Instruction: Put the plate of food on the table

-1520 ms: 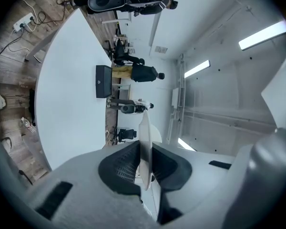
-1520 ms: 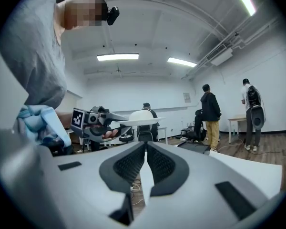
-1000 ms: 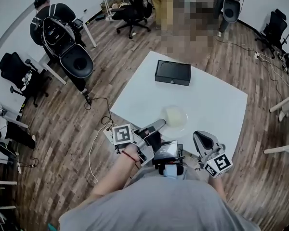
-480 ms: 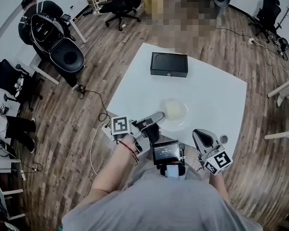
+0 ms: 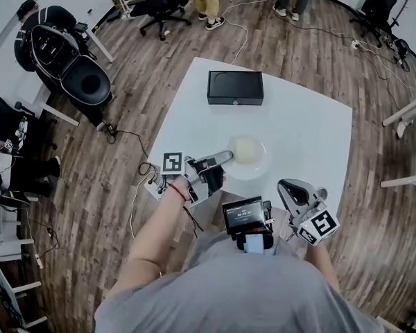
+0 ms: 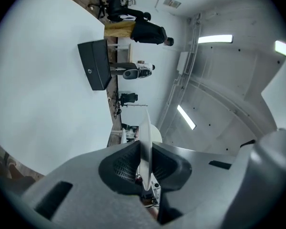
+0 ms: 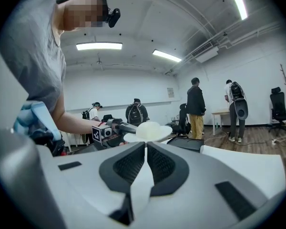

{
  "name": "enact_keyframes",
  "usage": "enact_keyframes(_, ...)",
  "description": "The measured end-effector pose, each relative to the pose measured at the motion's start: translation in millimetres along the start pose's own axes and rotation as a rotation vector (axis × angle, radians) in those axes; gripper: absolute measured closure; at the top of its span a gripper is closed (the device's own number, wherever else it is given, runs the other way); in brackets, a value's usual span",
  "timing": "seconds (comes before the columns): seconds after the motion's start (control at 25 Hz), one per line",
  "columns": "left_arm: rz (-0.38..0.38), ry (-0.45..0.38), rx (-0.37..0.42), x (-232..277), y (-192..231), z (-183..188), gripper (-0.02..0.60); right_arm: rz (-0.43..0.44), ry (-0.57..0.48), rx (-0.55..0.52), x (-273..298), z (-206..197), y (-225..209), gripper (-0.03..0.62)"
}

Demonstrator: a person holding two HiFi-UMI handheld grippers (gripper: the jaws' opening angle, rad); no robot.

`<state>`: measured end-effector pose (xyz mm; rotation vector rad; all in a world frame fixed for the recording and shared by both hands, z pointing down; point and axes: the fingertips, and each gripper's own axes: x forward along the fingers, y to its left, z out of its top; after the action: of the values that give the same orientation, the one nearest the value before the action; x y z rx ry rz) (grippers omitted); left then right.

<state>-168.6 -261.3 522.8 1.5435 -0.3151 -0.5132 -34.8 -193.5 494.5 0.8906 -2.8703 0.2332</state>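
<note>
Nearest to you, your right gripper (image 5: 289, 188) hangs at the near right edge of the tabletop (image 5: 312, 134). Its jaws are clenched together with nothing between them, and it is apart from the plate (image 5: 248, 157).

To its left, your left gripper (image 5: 224, 159) reaches in from the near left edge. In the left gripper view its jaws are clamped on the plate's rim, which shows edge-on between the pads (image 6: 126, 163). The plate lies level over the near part of the tabletop, roughly midway between its left and right edges, with a pale mound of food (image 5: 244, 148) in its middle. I cannot tell whether the plate rests on the surface or hangs just above it. From the right gripper view the plate and its mound show side-on, with the left gripper at the plate's left.

Farther off, a black box (image 5: 235, 87) lies flat on the far part of the tabletop, well apart from the plate.
</note>
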Motion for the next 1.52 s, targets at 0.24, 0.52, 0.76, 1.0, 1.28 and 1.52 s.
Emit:
enact_keyframes(0.24,0.057,0.074,-0.005,20.0,44.9,2.0,0.543,-0.008,0.015,0.003,-1.6,-11.3,-10.1,0.560)
enact_keyframes(0.52,0.095,0.107,-0.035,41.2,106.0,11.8,0.543,-0.022,0.018,-0.005,5.5,-6.5,-21.1,0.560)
enact_keyframes(0.76,0.088,0.121,-0.074,51.5,144.8,6.0,0.543,-0.050,0.027,-0.001,-4.8,-3.2,-24.5,0.560)
enact_keyframes(1.0,0.123,0.155,-0.079,64.8,180.9,-0.8,0.543,-0.067,0.054,0.002,-20.5,-12.0,-31.6,0.560)
enact_keyframes(1.28,0.197,0.178,-0.085,65.9,223.1,-1.7,0.543,-0.098,0.082,0.015,-28.5,-22.3,-35.7,0.560)
enact_keyframes(1.52,0.238,0.196,-0.079,79.9,240.5,3.3,0.541,-0.121,0.084,0.016,-33.6,-19.1,-55.7,0.560)
